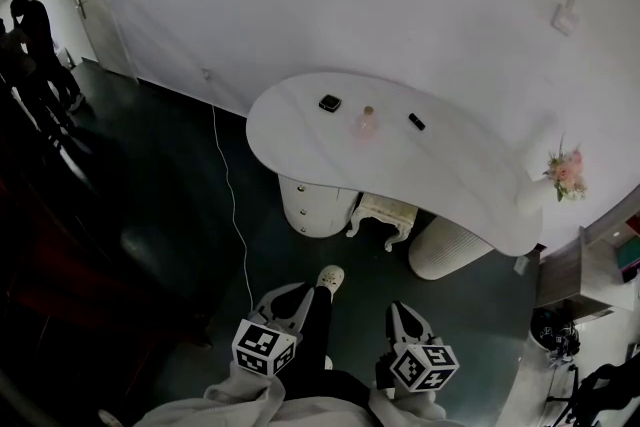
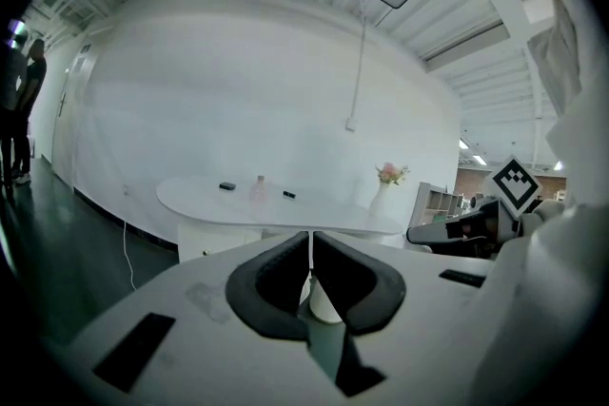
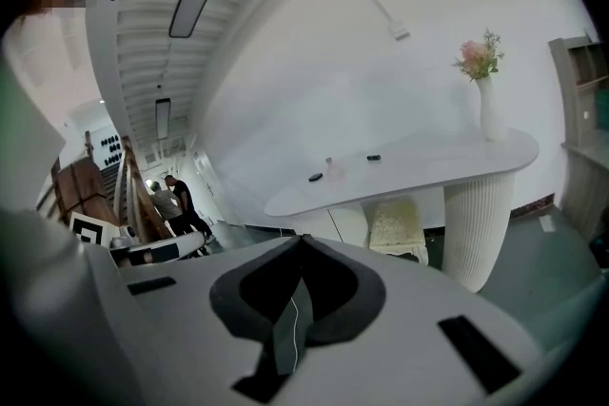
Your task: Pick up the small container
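A small dark square container (image 1: 330,103) lies on the far left part of a white curved table (image 1: 470,185). A pink bottle (image 1: 367,122) and a flat black item (image 1: 416,121) sit to its right. The container (image 2: 226,186) shows small and distant in the left gripper view, and likewise the container (image 3: 315,177) in the right gripper view. My left gripper (image 1: 290,297) and right gripper (image 1: 405,315) are held low, close to the person's body and well short of the table. The left gripper (image 2: 310,242) and the right gripper (image 3: 303,242) are both shut with nothing in their jaws.
A white vase of pink flowers (image 1: 562,173) stands on the table's right end. Under the table are a round drawer unit (image 1: 312,205), a white stool (image 1: 385,215) and a ribbed pedestal (image 1: 448,250). A cable (image 1: 235,205) runs across the dark floor. People (image 1: 30,45) stand far left.
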The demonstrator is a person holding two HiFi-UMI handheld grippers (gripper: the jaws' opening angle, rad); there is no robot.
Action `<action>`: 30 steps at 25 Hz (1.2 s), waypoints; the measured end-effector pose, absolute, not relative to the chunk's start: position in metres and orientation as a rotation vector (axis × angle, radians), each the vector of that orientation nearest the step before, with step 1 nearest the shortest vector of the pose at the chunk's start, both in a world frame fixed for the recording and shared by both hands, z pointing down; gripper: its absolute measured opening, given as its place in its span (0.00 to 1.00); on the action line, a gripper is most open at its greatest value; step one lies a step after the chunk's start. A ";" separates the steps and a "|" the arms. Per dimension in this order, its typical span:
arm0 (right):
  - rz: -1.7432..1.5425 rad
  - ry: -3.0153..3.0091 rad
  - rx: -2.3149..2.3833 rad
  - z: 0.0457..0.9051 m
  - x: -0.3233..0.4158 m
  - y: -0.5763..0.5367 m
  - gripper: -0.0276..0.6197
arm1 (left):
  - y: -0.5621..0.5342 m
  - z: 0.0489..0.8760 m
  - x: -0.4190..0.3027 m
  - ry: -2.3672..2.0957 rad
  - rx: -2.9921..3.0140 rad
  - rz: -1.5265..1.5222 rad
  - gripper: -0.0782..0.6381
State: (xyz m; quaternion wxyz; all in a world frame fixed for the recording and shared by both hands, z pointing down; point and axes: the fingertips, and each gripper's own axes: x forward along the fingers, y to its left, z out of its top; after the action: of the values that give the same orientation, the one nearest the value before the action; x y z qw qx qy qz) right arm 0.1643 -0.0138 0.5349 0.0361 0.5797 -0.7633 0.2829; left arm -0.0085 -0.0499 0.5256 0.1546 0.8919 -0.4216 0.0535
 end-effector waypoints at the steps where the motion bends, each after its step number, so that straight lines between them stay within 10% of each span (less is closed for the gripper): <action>1: 0.864 -2.343 1.785 0.535 0.167 -0.023 0.12 | -0.060 0.526 -0.006 -1.205 2.559 0.149 0.14; 30: 0.770 -2.289 1.905 0.495 0.246 -0.358 0.12 | -0.418 0.489 0.070 -1.166 2.623 0.159 0.25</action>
State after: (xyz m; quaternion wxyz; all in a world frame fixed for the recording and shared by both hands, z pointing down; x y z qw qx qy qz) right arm 0.2457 -0.3582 0.4949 0.0327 0.6190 -0.7437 0.2502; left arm 0.0699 -0.4180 0.4888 0.1329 0.9044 -0.4018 0.0547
